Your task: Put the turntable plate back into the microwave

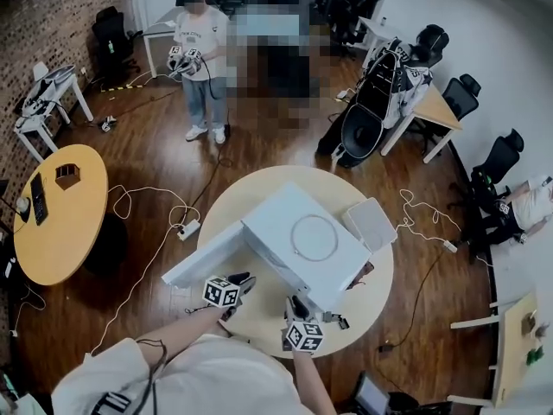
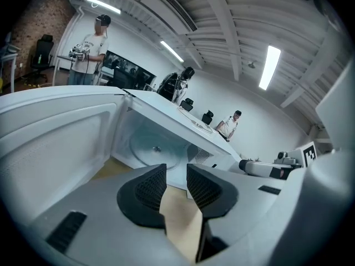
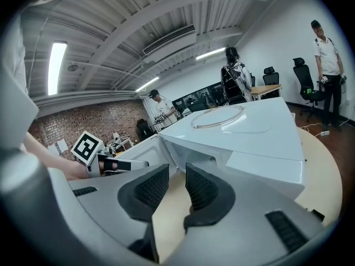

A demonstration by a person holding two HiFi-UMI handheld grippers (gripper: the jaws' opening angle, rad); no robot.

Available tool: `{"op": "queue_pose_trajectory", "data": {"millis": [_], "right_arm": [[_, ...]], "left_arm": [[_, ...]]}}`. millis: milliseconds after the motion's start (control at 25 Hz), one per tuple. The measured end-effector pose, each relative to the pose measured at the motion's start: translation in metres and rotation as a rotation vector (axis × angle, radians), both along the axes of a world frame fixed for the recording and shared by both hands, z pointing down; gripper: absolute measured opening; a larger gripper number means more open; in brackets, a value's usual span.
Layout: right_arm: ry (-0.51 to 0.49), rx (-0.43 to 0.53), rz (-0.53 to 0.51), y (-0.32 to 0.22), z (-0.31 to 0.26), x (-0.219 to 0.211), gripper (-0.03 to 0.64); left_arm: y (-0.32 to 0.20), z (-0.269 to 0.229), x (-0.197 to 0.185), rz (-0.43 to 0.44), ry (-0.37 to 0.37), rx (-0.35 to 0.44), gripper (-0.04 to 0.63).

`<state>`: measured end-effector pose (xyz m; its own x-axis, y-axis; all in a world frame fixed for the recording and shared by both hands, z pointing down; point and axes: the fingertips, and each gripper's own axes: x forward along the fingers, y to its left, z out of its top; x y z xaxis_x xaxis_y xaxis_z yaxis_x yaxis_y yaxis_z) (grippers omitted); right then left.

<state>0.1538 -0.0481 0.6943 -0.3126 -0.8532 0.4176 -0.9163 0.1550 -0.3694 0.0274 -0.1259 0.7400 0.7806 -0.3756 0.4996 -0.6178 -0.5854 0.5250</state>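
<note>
A white microwave (image 1: 270, 223) stands on the round table (image 1: 380, 294) with its door (image 1: 201, 258) swung open to the left. A clear round turntable plate (image 1: 314, 237) lies on the microwave's top, also seen as the plate (image 3: 224, 117) in the right gripper view. Inside the cavity I see a round floor disc with a small hub (image 2: 156, 148). My left gripper (image 1: 243, 281) is open and empty in front of the cavity, its jaws (image 2: 176, 173) aimed into it. My right gripper (image 1: 296, 304) is open and empty at the microwave's front right corner (image 3: 177, 176).
A white square box (image 1: 371, 223) sits on the table right of the microwave. A power strip (image 1: 188, 228) and cables lie on the wooden floor. A second round table (image 1: 60, 214) stands at left. A person (image 1: 205, 59) holding grippers stands at the back.
</note>
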Motion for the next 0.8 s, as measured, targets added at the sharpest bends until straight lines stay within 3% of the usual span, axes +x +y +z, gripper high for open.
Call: {"op": "queue_pose_trajectory", "data": {"millis": [800], "right_arm": [[-0.021,-0.001,-0.001,0.01,0.0078,0.0076,0.081]], "left_arm": [[0.0089,0.0035,0.0014,-0.011,-0.021,0.002,0.098]]}}
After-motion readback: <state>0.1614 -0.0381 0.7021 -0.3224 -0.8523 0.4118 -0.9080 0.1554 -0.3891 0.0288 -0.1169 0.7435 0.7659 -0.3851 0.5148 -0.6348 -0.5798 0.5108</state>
